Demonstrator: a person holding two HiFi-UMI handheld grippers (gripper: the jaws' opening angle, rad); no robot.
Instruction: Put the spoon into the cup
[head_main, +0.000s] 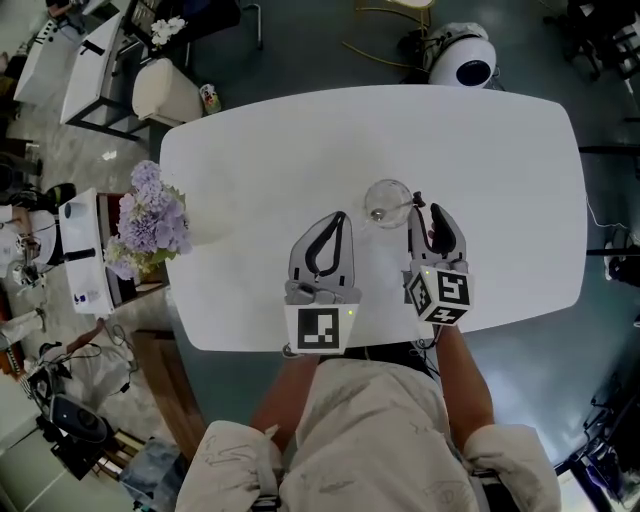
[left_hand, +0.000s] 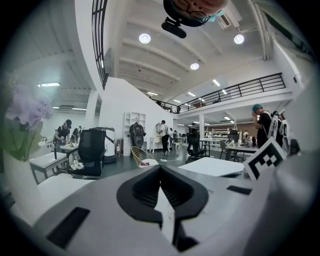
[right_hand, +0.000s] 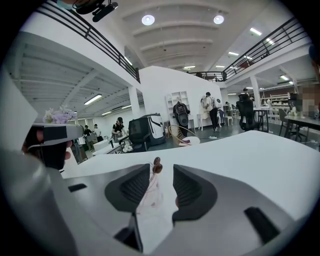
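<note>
A clear glass cup (head_main: 388, 203) stands near the middle of the white table (head_main: 480, 150). A thin spoon (head_main: 403, 206) leans in it, with its handle sticking out over the rim to the right. My right gripper (head_main: 425, 206) is just right of the cup, and the handle's end lies between its parted jaws. In the right gripper view the spoon's brown knobbed end (right_hand: 157, 164) stands in the gap of the right gripper (right_hand: 161, 171), and neither pad presses on it. The cup is hidden there. My left gripper (head_main: 340, 216) (left_hand: 160, 169) sits left of the cup, shut and holding nothing.
A bunch of purple flowers (head_main: 148, 222) (left_hand: 22, 112) stands at the table's left edge. A round white device (head_main: 465, 58) sits on the floor beyond the far edge. The person's lap is against the near edge. Desks, chairs and people fill the hall behind.
</note>
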